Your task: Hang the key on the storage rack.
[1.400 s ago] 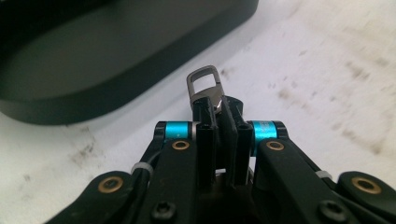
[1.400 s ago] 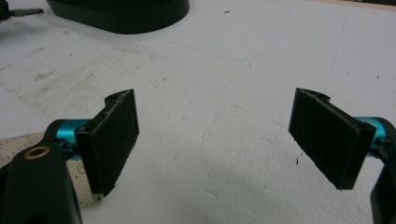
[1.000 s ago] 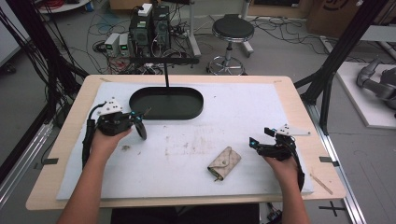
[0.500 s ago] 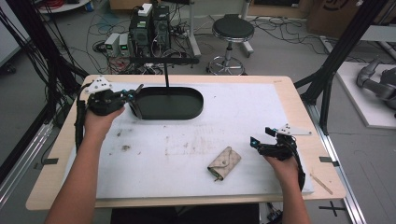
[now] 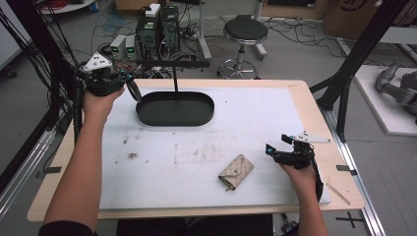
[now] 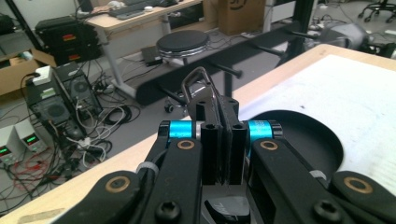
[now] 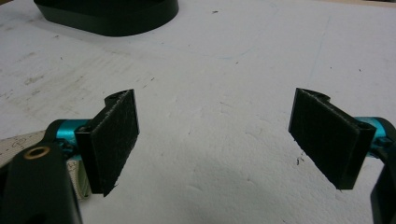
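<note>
My left gripper (image 5: 127,81) is raised over the table's far left corner, just left of the black oval stand base (image 5: 147,115). Its jaws are shut on a dark metal clip (image 5: 134,92). In the left gripper view the clip's wire loop (image 6: 198,81) sticks up from between the closed pads of the left gripper (image 6: 224,112). A thin post (image 5: 174,81) rises from the base. My right gripper (image 5: 275,151) rests low on the white mat at the near right, open with nothing between its pads (image 7: 116,140). A beige pouch (image 5: 236,171) lies to its left.
The white mat (image 5: 246,118) covers most of the wooden table (image 5: 300,84). Brown specks (image 5: 132,155) mark the mat at near left. Beyond the far edge are a stool (image 5: 245,30), electronics boxes (image 5: 157,27) and floor cables. Black frame posts (image 5: 344,83) stand at the right.
My left hand has lifted off the mat and moved toward the far left corner, carrying the clip up beside the oval base. The right hand and the pouch have stayed put.
</note>
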`<state>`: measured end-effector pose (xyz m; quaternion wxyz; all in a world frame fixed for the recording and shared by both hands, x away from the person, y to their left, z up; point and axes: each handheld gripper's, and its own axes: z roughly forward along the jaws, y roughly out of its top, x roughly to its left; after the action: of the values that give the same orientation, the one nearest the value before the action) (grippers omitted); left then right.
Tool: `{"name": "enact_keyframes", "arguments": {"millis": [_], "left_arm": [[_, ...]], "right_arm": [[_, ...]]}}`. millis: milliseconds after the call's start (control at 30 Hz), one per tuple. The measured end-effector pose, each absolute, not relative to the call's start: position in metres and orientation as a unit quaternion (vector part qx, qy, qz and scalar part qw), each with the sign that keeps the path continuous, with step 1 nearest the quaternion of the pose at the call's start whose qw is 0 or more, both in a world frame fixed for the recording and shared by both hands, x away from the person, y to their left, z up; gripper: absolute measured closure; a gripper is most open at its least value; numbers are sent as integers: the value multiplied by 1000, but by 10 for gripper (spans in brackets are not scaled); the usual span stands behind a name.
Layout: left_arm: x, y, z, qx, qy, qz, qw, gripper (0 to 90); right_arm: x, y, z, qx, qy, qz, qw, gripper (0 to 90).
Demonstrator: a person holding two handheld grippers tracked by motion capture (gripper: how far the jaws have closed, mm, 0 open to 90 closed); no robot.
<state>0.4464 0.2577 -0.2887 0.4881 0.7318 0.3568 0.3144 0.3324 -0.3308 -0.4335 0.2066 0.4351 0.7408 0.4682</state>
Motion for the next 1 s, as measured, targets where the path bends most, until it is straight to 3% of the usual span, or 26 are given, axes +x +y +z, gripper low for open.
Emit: {"name": "enact_keyframes", "arguments": {"millis": [333, 1000], "left_arm": [[466, 244, -305, 758, 363, 313, 442, 877], [496, 225, -314, 777, 359, 310, 414, 877]], "right_arm": [[333, -332, -435, 438, 740, 466, 205, 164], [333, -334, -435, 441, 739, 467, 204, 164]]}}
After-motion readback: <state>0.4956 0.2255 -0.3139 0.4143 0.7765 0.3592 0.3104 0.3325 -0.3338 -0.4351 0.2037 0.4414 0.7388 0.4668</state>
